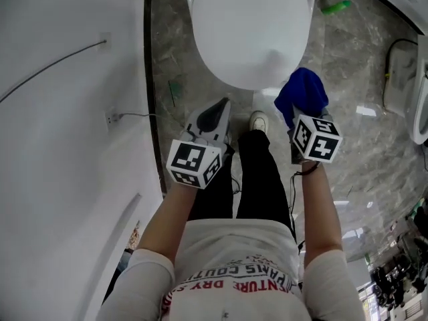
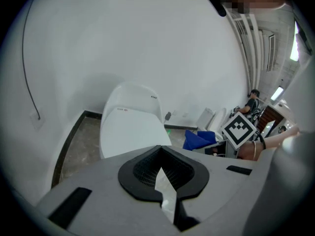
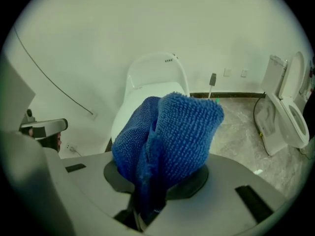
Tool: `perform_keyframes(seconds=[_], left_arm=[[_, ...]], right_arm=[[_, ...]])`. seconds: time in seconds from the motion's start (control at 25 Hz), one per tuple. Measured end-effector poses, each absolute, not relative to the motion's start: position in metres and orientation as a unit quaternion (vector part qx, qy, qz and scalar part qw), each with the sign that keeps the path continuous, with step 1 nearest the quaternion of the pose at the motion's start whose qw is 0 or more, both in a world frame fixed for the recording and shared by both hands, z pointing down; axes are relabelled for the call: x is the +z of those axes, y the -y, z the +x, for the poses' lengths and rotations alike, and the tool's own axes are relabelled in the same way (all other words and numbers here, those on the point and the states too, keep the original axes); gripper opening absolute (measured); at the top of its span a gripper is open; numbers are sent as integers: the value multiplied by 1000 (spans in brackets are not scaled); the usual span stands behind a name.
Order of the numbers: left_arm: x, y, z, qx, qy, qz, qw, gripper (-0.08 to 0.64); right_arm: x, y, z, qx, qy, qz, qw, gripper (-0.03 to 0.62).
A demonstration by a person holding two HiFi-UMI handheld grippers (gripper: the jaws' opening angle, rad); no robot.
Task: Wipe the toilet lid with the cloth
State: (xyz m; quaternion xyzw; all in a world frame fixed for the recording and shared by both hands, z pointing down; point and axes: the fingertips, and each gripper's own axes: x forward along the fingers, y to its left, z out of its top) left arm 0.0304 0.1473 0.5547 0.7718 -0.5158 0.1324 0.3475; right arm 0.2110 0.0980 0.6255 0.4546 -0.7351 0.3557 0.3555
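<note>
The white toilet lid (image 1: 251,25) lies closed straight ahead, and it also shows in the left gripper view (image 2: 130,129) and the right gripper view (image 3: 147,95). My right gripper (image 1: 299,120) is shut on a bunched blue cloth (image 1: 302,93), held just off the lid's front right rim. The cloth (image 3: 172,132) stands up out of the jaws and hides the lid's front. My left gripper (image 1: 215,116) hangs shut and empty in front of the lid's left side, above the floor. From the left gripper (image 2: 160,149) I see the cloth (image 2: 199,139) off to the right.
A white wall (image 1: 53,65) with a thin cable runs close on the left, edged by a dark baseboard (image 1: 152,99). A second toilet (image 3: 288,112) stands at the right on the marble floor. A green object (image 1: 336,7) lies behind the toilet. My shoe (image 1: 258,121) is under the bowl's front.
</note>
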Motion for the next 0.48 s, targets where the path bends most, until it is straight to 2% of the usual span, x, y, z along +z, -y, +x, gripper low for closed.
perform_keyframes(seconds=[0.48], left_arm=[[334,-184,-49,73,538,804,243,6]], right_arm=[[375,-164,128,247,793,494,259,94]])
